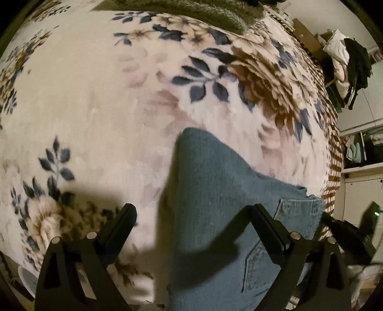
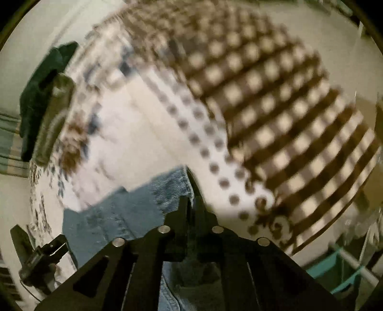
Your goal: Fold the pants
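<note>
Blue denim pants (image 1: 215,191) lie on a floral blanket, a back pocket (image 1: 296,215) showing at the right. My left gripper (image 1: 191,210) is open and empty, its fingers spread just above the pants' near part. In the right wrist view my right gripper (image 2: 191,203) is shut on an edge of the pants (image 2: 134,210), with denim pinched between the fingers and hanging below them. The left gripper also shows in the right wrist view (image 2: 40,253) at the lower left. The right wrist view is blurred by motion.
The pants rest on a bed with a cream floral blanket (image 1: 95,107) and a brown checked border (image 2: 275,107). A fuzzy green throw (image 1: 191,9) lies at the far edge. Shelves with piled clothes (image 1: 347,64) stand to the right.
</note>
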